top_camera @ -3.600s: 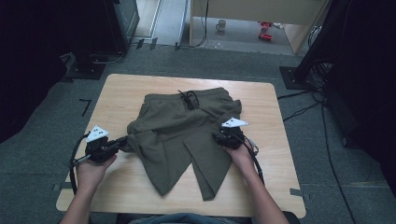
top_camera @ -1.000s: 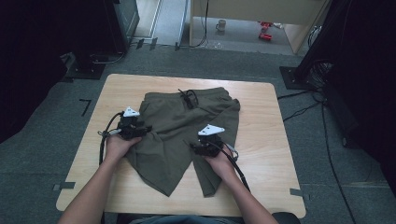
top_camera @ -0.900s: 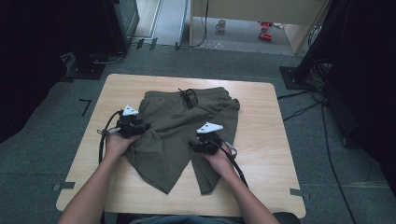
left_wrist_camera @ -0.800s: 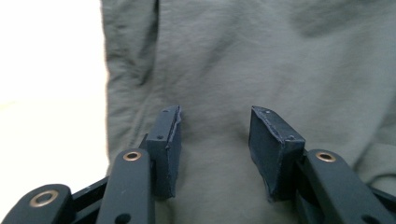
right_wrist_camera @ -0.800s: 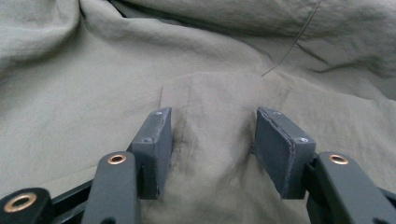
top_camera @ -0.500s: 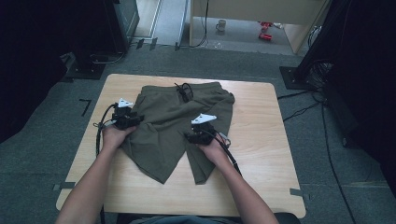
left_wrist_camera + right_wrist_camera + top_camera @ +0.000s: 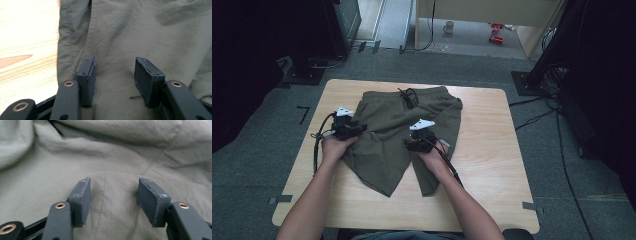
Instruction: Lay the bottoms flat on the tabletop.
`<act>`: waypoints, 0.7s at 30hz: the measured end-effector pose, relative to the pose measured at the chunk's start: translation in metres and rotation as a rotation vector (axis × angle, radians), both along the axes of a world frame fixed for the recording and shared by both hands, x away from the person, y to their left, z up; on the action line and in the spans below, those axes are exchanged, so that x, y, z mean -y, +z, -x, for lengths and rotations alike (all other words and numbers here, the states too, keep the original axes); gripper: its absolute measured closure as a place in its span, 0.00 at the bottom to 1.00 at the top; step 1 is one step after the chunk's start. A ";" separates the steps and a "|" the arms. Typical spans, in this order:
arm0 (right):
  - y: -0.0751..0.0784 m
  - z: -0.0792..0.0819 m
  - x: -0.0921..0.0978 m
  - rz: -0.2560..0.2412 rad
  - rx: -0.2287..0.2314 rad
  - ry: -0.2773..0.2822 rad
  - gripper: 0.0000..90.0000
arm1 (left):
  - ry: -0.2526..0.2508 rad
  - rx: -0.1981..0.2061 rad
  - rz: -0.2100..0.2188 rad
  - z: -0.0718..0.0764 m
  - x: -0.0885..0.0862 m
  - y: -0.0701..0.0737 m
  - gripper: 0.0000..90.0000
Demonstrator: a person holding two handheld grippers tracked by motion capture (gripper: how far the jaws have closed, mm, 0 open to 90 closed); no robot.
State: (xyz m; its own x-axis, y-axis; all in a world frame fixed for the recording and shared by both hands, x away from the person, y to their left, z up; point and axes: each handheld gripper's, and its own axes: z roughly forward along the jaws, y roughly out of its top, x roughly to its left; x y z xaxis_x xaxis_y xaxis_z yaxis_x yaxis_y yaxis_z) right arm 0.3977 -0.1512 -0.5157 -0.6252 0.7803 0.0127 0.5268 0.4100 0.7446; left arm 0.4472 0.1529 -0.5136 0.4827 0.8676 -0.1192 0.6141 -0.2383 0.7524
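Both grippers have slid left with the shorts [image 7: 404,130]; my left gripper [image 7: 115,75] and right gripper [image 7: 113,200] rest released, flattening cloth.

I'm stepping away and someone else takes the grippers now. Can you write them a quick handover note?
Left gripper: jaws open, over the left edge of the olive shorts.
Right gripper: jaws open, over a seam mid-shorts.
Shorts lie on the wooden table, waistband with drawstring at the far side, legs toward the person, cloth rumpled.
Done: shorts laid out, nothing gripped.
Left: probably close on the cloth, then smooth or fold.
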 end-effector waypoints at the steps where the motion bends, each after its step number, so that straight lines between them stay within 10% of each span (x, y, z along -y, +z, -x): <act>1: -0.001 0.000 0.000 -0.004 -0.004 -0.003 0.51 | 0.000 0.001 0.005 0.000 0.000 0.000 0.58; 11: 0.002 -0.002 0.008 -0.021 -0.028 -0.043 0.82 | -0.003 0.002 0.014 0.001 -0.002 -0.001 0.57; 21: 0.027 0.012 0.018 -0.041 -0.019 -0.028 0.90 | -0.004 0.004 0.014 0.001 -0.002 -0.001 0.57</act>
State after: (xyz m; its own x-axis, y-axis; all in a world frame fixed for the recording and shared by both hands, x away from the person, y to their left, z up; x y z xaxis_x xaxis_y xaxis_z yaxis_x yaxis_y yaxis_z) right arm 0.3862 -0.1696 -0.4888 -0.6025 0.7961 0.0567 0.5522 0.3645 0.7498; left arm 0.4459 0.1549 -0.5146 0.4864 0.8641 -0.1297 0.6105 -0.2299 0.7579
